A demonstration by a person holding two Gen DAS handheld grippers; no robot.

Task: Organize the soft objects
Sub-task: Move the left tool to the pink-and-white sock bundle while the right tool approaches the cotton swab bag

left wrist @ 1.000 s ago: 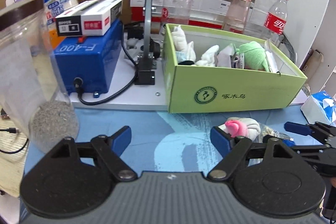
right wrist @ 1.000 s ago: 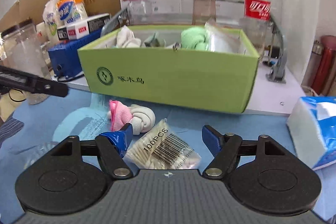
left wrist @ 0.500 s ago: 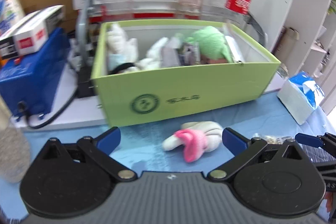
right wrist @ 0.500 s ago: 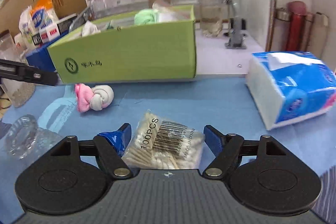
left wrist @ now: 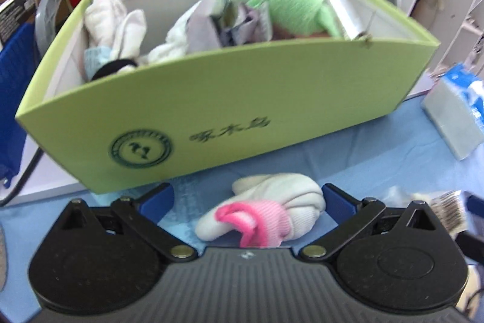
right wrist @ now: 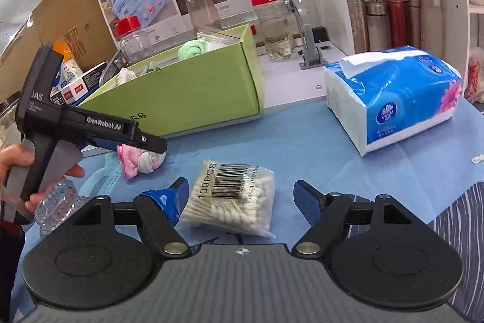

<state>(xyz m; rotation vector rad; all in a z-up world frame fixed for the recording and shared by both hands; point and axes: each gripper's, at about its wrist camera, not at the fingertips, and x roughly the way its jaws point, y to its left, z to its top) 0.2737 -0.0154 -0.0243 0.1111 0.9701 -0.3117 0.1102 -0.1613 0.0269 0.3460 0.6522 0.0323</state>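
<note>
The left tool (left wrist: 248, 197) stands wide open astride the sock (left wrist: 266, 211) on the counter (left wrist: 378, 153), pads not touching it, the green box (left wrist: 211, 111) just beyond. The right tool (right wrist: 240, 196) is open too, its left pad against the swab bag (right wrist: 233, 196), gripping nothing.

The left gripper (left wrist: 248, 199) tilts steeply downward, jaws spread wide, nothing pressed between its blue pads. A hand (right wrist: 21, 171) grips its handle. The right gripper (right wrist: 240, 196) points forward and down, jaws apart.
</note>
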